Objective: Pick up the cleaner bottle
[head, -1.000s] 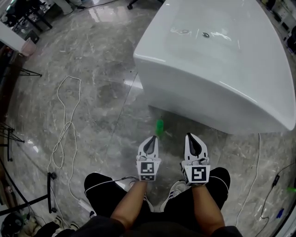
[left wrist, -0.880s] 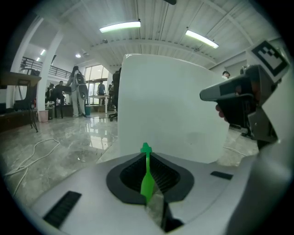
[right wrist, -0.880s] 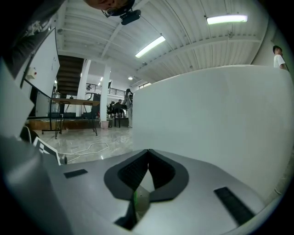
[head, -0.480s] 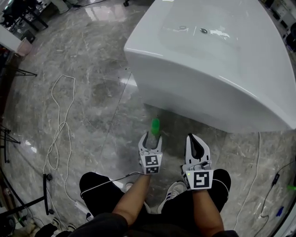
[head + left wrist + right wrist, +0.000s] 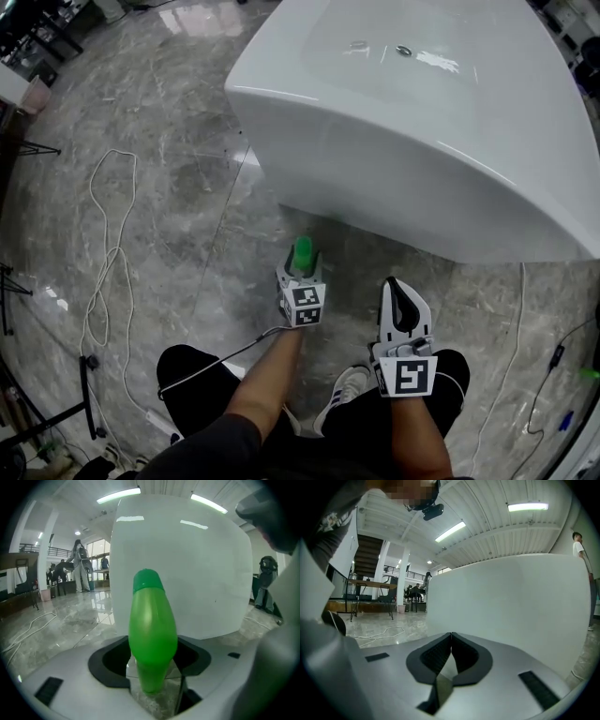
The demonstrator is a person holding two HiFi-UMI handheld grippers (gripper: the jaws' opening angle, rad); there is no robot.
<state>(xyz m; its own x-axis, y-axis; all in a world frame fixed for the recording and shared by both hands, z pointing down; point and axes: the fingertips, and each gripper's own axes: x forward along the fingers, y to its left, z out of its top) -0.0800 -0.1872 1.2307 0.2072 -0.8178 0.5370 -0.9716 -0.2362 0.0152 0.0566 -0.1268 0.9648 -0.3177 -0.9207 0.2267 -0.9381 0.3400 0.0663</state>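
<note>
Green plastic: the cleaner bottle point(image 5: 302, 251) stands upright on the grey marble floor point(image 5: 169, 178), near the foot of a glossy white bathtub point(image 5: 422, 141), by the tub's near rounded corner. Its cap is the same green as the body. No label legible.

Left tongs point(image 5: 301, 271): reached down to the bottle, marker cube facing up in the head view. Its jaws have just been opening and now stand wide apart, one on each side of the bottle. In the left gripper view the bottle fills the centre between the black pads point(image 5: 110, 660), with dark gaps to either side of its lower body. The pads do not press on it. The bottle's base sits on the floor, not lifted.

Right tongs point(image 5: 397, 291): held to the right of the left tongs and apart from the bottle, pointing toward the tub wall. In the right gripper view the two ribbed pads meet along a closed seam with nothing between them.

Surroundings: the person's knees in black trousers point(image 5: 197, 384) and a white shoe point(image 5: 349, 386) show at the bottom of the head view. A white cable point(image 5: 101, 253) loops loosely over the floor at left, well apart from the bottle. Two metal fittings point(image 5: 403, 50) sit inside the tub basin.
</note>
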